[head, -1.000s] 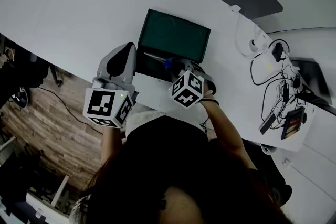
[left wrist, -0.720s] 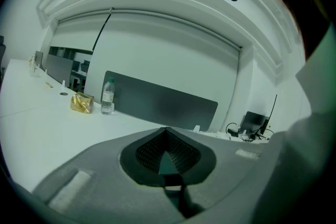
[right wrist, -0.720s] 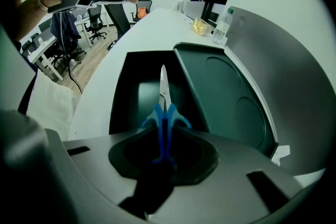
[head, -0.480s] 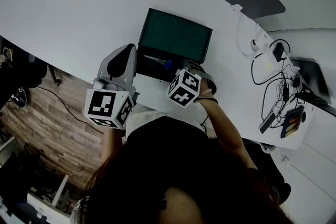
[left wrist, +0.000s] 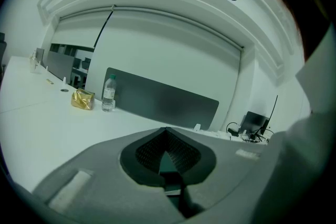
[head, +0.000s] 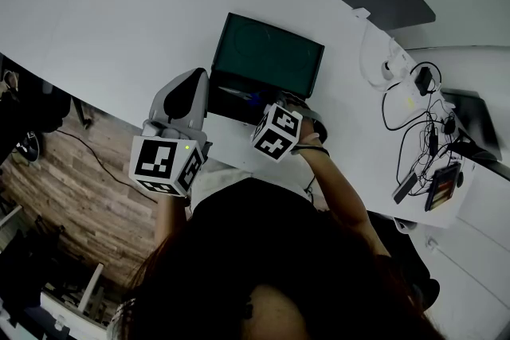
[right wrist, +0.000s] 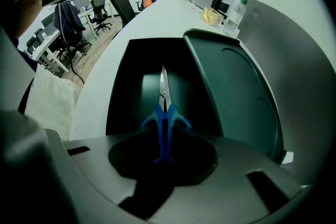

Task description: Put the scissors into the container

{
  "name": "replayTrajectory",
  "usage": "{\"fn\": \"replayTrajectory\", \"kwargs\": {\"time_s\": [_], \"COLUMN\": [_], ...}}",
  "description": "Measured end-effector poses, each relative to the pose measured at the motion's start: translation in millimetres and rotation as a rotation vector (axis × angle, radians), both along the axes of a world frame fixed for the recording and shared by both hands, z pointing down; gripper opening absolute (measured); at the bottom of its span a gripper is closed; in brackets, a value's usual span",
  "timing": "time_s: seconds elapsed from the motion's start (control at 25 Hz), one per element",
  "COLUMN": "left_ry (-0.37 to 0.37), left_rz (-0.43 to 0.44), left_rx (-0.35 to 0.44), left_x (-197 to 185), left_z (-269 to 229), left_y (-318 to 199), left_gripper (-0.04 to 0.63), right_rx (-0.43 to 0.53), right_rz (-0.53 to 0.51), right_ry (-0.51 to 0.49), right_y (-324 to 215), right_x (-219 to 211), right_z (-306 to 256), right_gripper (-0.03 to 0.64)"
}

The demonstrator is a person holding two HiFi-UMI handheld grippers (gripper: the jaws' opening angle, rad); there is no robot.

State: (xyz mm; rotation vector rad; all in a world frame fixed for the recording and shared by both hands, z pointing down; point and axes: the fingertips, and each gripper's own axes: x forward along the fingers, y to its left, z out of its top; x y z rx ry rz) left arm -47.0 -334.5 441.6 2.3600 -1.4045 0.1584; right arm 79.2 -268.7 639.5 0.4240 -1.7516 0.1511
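The right claw (right wrist: 164,150) holds the scissors (right wrist: 164,113) by their blue handles, which sit between its pads. The jaws stand fairly wide around them. The scissors are closed, and their long axis runs straight out along the claw, so the blades point steeply down and away from it. In the right gripper view the blade tips aim into the open base of the dark container (right wrist: 122,84), whose lid (right wrist: 236,92) is swung open on the right side of that view. From the head view the container sits on the white table (head: 119,20) just beyond the person, with the base on the near side and the lid on the far side.

The scissors look lined up over the middle of the base, not over its rim. I cannot tell whether the tips already touch the bottom. The coming move seems to be a short drop and a release, and what matters is keeping the blades inside the walls.

The left claw (left wrist: 167,134) is closed, tips together, with nothing in it. It hangs just left of the container, pointing out across the table. The right hand is plainly the one placed to finish.
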Motion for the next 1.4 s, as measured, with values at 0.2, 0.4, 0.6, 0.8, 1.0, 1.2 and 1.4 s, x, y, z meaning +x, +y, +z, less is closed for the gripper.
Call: {"fn": "replayTrajectory", "kwargs": {"time_s": [0.2,0.4,0.6,0.8,1.0,1.2,1.4], "left_ry": [0.0,0.001,0.0,-0.005,-0.008,-0.012,-0.018], "left_rz": [-0.002,0.003,0.003,0.007,0.01,0.015,0.026], "left_rx": [-0.008,-0.008,-0.019,-0.021,-0.026,-0.027,-0.022], "left_x": [-3.6,-2.1,-2.0,0.3,1.6,4.3,8.4], "left_z": [3.0,3.4,6.4,8.5,9.0,8.5,5.9], "left_y": [-1.5,-2.7,0.1,1.4,3.7,6.0,7.6], "left_gripper": [0.011,0.011,0.011,0.011,0.011,0.011,0.011], "right_rx": [-0.019,-0.042,-0.049,-0.042,-0.038,-0.035,-0.038], "right_rz": [0.006,0.008,0.006,-0.001,-0.002,-0.005,-0.006], "right_ry": [0.001,0.0,-0.002,-0.006,-0.006,-0.009,-0.012], "right_y": [-0.9,-0.2,0.8,0.2,0.1,0.7,1.3], "right_x": [-1.5,-1.4,-0.7,-0.6,-0.7,-0.5,-1.0], "right_z": [1.9,2.8,3.4,3.1,3.2,2.6,1.9], "right_gripper": [0.091,0.092,0.092,0.092,0.094,0.094,0.094]}}
